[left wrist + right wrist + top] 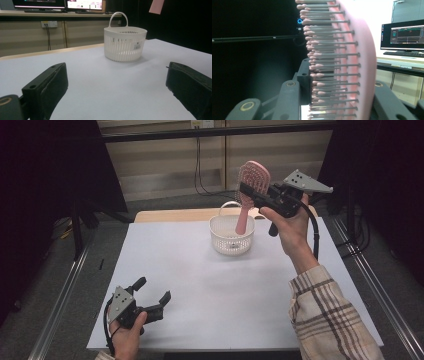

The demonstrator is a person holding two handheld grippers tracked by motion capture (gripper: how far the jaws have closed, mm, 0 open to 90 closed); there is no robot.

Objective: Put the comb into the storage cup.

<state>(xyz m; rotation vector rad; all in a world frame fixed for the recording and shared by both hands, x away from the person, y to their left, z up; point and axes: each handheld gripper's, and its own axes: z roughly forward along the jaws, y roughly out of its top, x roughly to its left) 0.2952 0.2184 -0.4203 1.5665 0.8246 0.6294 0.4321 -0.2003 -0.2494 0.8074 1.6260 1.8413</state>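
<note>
A pink hairbrush (251, 185) hangs upright above a white slotted basket (231, 236) at the far middle of the table, its handle tip down near the basket's rim. My right gripper (248, 189) is shut on the brush head, held up by a hand. In the right gripper view the brush (342, 60) stands between the jaws, bristles toward the left jaw. My left gripper (152, 291) rests low at the near left, open with nothing between its jaws. In the left gripper view the basket (125, 43) stands ahead with its handle up, and the left gripper (117, 90) is open.
A pale sheet covers the table (190, 285). A wooden edge (170, 215) shows at the far side. Dark curtains and metal rails flank both sides. Monitors (60, 3) sit on a bench beyond the table.
</note>
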